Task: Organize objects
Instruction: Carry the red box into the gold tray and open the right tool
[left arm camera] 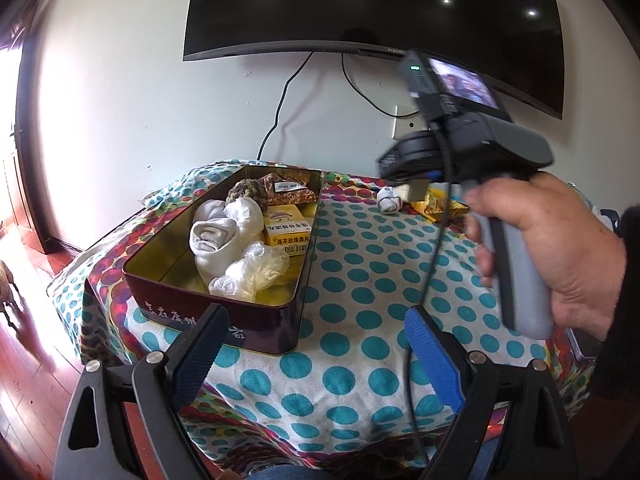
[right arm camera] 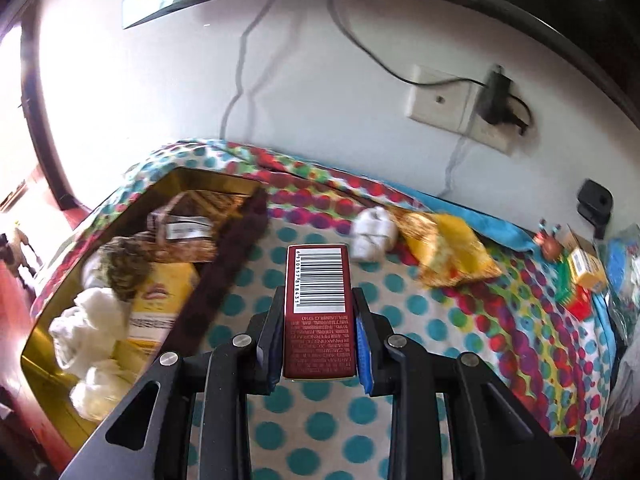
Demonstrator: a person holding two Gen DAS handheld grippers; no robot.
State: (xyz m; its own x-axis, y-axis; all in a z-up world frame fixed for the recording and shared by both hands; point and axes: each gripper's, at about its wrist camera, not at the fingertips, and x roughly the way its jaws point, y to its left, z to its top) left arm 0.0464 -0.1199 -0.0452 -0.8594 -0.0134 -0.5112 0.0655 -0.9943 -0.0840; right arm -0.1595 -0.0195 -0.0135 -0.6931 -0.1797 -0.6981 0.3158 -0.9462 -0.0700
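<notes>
A dark red tin box (left arm camera: 208, 312) with a gold inside stands on the dotted cloth at the left (right arm camera: 240, 232); it holds white rolled socks (left arm camera: 216, 236), a crumpled plastic bag (left arm camera: 248, 272), a yellow carton (left arm camera: 286, 226) and a brown packet. My right gripper (right arm camera: 318, 316) is shut on a dark red carton with a barcode (right arm camera: 318, 312), held above the cloth just right of the tin. In the left wrist view the right gripper's body (left arm camera: 472, 148) is held by a hand above the cloth. My left gripper (left arm camera: 312, 344) stands open and empty near the tin's front corner.
A rolled white sock (right arm camera: 374, 236) and a yellow snack packet (right arm camera: 448, 256) lie on the cloth behind. Small cartons (right arm camera: 580, 280) sit at the right edge. A television (left arm camera: 380, 12), cables and a wall socket (right arm camera: 448, 100) are on the wall behind the table.
</notes>
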